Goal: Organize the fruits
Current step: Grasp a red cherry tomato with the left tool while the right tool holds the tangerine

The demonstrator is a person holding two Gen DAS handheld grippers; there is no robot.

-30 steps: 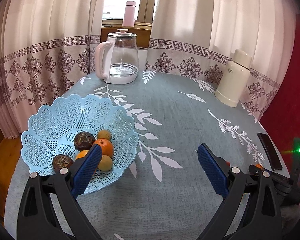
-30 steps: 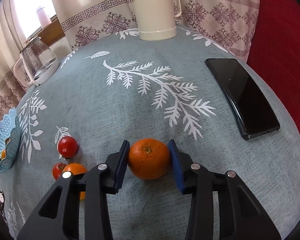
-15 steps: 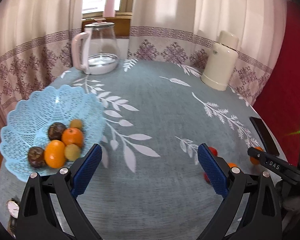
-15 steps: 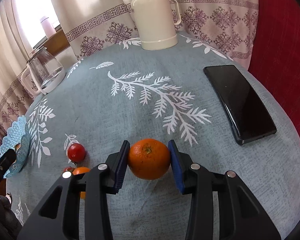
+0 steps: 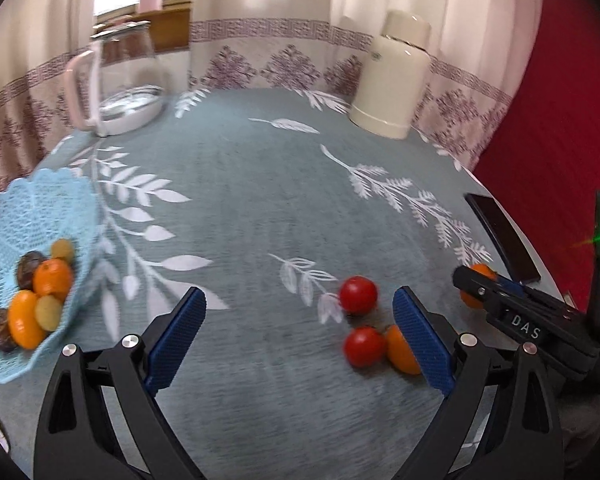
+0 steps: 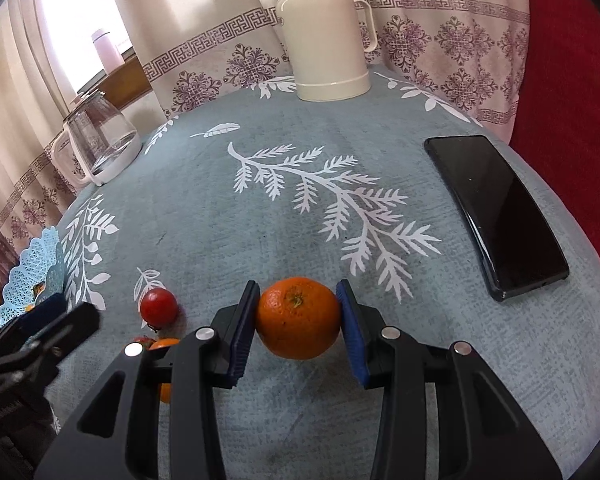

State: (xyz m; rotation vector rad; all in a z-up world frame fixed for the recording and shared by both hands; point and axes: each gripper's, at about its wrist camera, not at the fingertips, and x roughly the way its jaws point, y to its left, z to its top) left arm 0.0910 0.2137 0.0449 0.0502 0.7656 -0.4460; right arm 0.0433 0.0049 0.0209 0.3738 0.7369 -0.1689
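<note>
Table (image 6: 220, 208) carries phone (image 6: 496, 208), kettle (image 6: 100, 140), flask (image 6: 324, 32).

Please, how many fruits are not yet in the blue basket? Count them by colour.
Orange: 2, the orange held in the right gripper and a smaller orange fruit on the tablecloth.
Red: 2, one tomato and another tomato nearer the open left gripper.
Total: 4

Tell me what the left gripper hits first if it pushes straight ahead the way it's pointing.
Probably nothing close: the left gripper is open over bare tablecloth. The tomatoes sit right of centre and the glass kettle left of it; depth is uncertain.
</note>
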